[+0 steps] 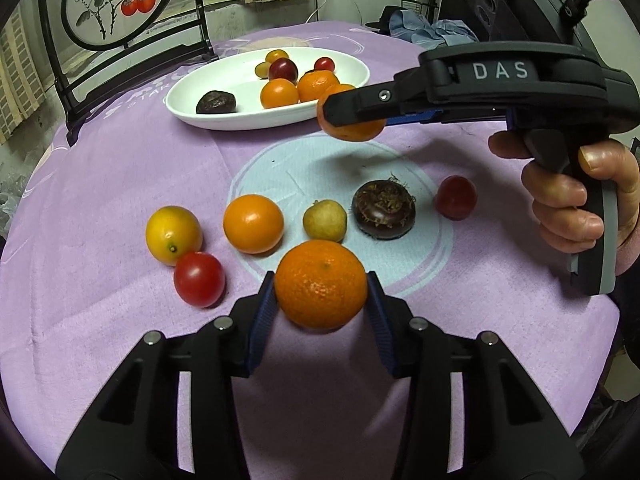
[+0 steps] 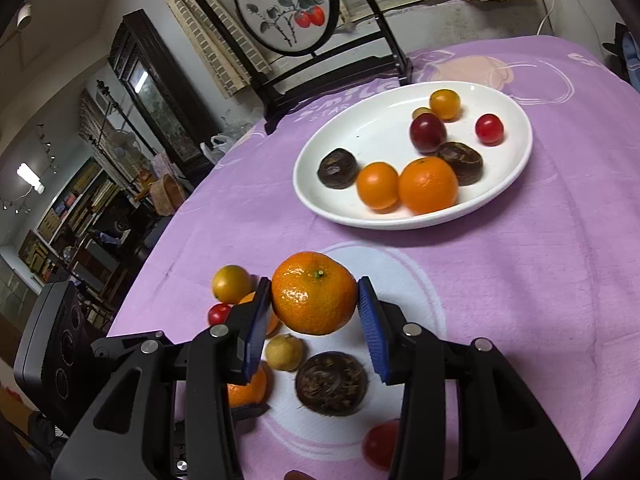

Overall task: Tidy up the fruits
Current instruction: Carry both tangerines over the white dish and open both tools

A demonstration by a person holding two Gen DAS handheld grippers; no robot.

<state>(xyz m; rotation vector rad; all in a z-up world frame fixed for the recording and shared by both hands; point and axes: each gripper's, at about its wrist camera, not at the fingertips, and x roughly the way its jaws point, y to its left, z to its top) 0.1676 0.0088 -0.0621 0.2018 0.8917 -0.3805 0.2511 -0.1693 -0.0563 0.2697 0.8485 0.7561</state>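
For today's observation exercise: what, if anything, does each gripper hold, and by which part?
Each holds a mandarin by its sides: the left gripper grips one mandarin, the right gripper another mandarin, stem up.

right gripper's mandarin (image 1: 352, 130): left wrist view, mostly covered by the black finger; only its lower curve shows.
yellow fruit in plate (image 1: 263, 69): half hidden behind the dark red plum (image 1: 283, 69), at its 9 o'clock.
red tomato (image 2: 380, 443): right wrist view, blurred, its right side behind the gripper finger.
orange on cloth (image 2: 247, 386): mostly covered by the left-hand blue pad (image 2: 252, 332).
person's hand (image 1: 576, 196): cut off at 3 o'clock edge.
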